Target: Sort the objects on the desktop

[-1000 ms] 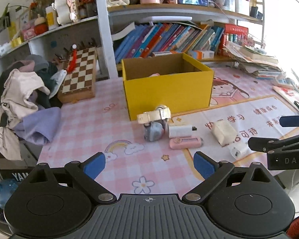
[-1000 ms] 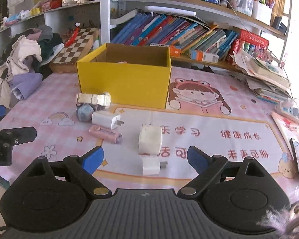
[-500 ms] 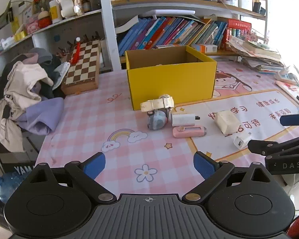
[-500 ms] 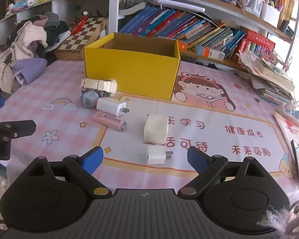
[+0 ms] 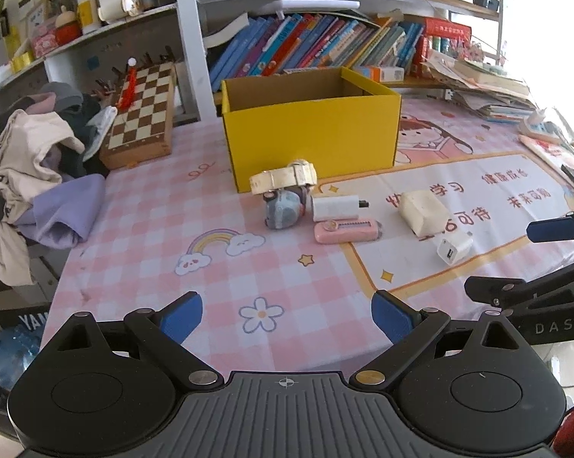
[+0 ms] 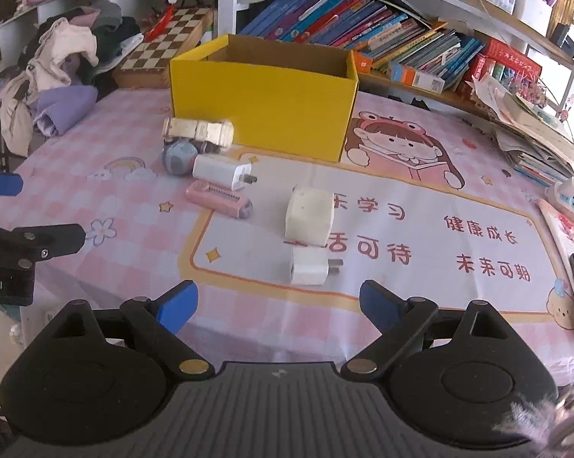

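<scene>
A yellow cardboard box (image 5: 313, 141) (image 6: 264, 110) stands open on the pink desk mat. In front of it lie a cream watch (image 5: 285, 179) (image 6: 199, 129) on a grey-blue ball (image 5: 283, 210) (image 6: 178, 156), a white plug charger (image 5: 336, 208) (image 6: 222, 171), a pink flat gadget (image 5: 346, 231) (image 6: 220, 198), a cream block (image 5: 422, 212) (image 6: 309, 215) and a small white charger (image 5: 455, 248) (image 6: 311, 267). My left gripper (image 5: 287, 316) is open near the table's front edge, well short of them. My right gripper (image 6: 279, 303) is open just before the small white charger.
A chessboard (image 5: 143, 114) and a heap of clothes (image 5: 38, 164) fill the left side. Book shelves (image 5: 325, 49) run behind the box. Stacked papers and books (image 6: 531, 137) lie at the right, with a power strip (image 6: 571, 194) near the edge.
Both wrist views have tilted down a little and drawn slightly closer to the objects. Nothing on the table has moved, and both grippers stayed open.
</scene>
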`<state>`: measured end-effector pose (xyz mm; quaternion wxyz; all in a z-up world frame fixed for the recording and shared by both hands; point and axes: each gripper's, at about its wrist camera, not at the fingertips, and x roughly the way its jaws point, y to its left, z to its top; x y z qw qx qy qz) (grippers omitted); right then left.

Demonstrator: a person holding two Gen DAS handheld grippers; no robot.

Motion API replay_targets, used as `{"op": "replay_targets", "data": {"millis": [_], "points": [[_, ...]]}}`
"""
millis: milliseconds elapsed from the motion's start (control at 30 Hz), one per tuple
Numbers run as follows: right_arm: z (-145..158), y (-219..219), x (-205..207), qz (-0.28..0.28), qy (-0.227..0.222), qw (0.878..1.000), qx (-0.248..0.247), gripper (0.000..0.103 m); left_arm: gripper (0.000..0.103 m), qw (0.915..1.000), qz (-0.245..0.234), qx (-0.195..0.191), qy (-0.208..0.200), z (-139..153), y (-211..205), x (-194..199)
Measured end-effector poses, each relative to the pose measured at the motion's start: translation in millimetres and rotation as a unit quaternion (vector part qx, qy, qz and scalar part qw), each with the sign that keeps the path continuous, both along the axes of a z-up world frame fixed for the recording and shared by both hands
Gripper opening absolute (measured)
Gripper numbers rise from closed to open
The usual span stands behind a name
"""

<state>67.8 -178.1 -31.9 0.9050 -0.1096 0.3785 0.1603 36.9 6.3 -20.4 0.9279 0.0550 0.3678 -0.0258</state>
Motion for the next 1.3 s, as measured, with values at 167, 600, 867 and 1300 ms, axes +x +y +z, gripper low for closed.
{"op": "replay_targets", "data": {"millis": [167,600,867,1300], "points": [[-1.1,-4.5,0.2,-0.011,0.003,1.0,0.005,0.094,0.097,1.0,-0.009,0.003,0.002,-0.4,-4.6,-0.5],[-2.1,-4.0,-3.1,-0.009,0.009,1.0,0.01,0.094,0.097,0.9998,-0.016,0.008,0.005,-0.1,-7.4,-2.7],[-2.9,-4.7,-1.8,-0.012,0.013,1.0,0.011,0.094,0.097,0.9998,-0.012,0.003,0.015,-4.2,-3.6,-0.2],[-3.9,-2.1,3.4,-0.01,0.016,1.0,0.007,0.095,0.097,0.9998,-0.016,0.001,0.015,-5.6,-2.8,4.8]]}}
